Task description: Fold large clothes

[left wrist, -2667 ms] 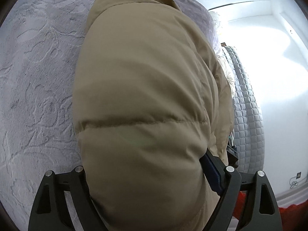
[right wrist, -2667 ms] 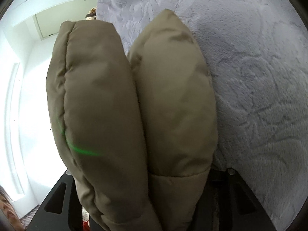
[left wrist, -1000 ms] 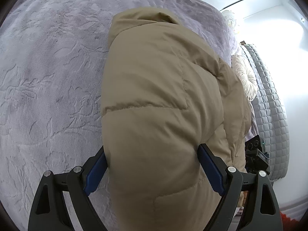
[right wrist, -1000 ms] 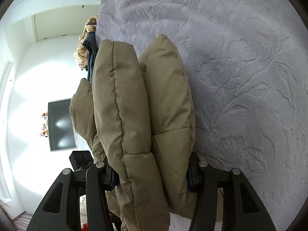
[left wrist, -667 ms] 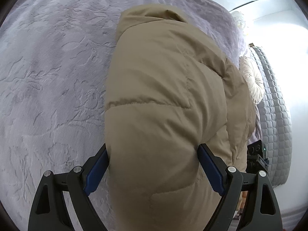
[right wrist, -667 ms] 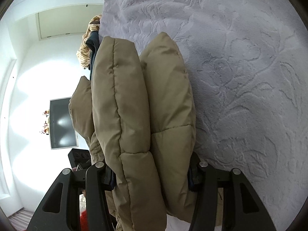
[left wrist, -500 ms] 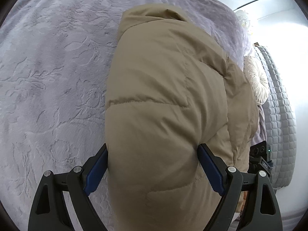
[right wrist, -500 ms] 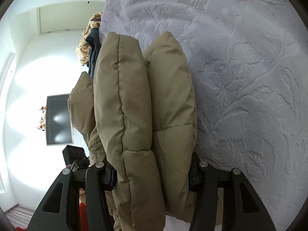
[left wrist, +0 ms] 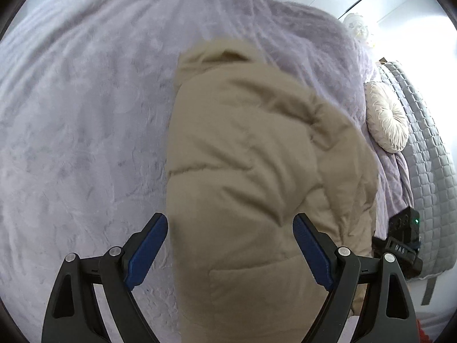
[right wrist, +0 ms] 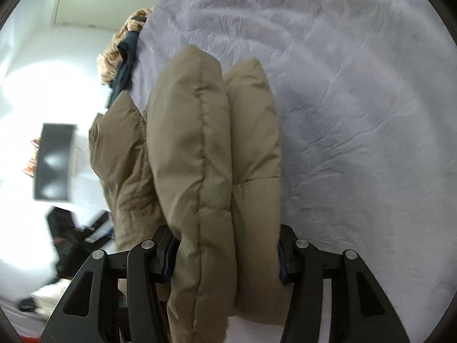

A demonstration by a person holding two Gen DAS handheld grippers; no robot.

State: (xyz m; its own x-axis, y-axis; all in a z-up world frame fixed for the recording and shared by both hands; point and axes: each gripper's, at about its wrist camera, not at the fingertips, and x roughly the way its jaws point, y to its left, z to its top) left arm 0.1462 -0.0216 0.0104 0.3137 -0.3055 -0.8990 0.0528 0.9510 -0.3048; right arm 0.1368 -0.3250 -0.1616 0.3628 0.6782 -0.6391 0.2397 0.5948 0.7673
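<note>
Two grippers' jaws clamping puffer jacket (left wrist: 257,171)

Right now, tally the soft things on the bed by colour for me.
Tan puffer jacket: 1
Lavender blanket: 1
Cream round cushion: 1
Dark clothes, far edge: 1 pile
Tan furry item beside them: 1
Total: 5

Clamping two puffy folds of the tan padded jacket (right wrist: 211,154) between the pads of the right gripper (right wrist: 227,254) at lower centre, hanging over the lilac bedspread (right wrist: 357,100); dark screen (right wrist: 52,161) blurring at left.
</note>
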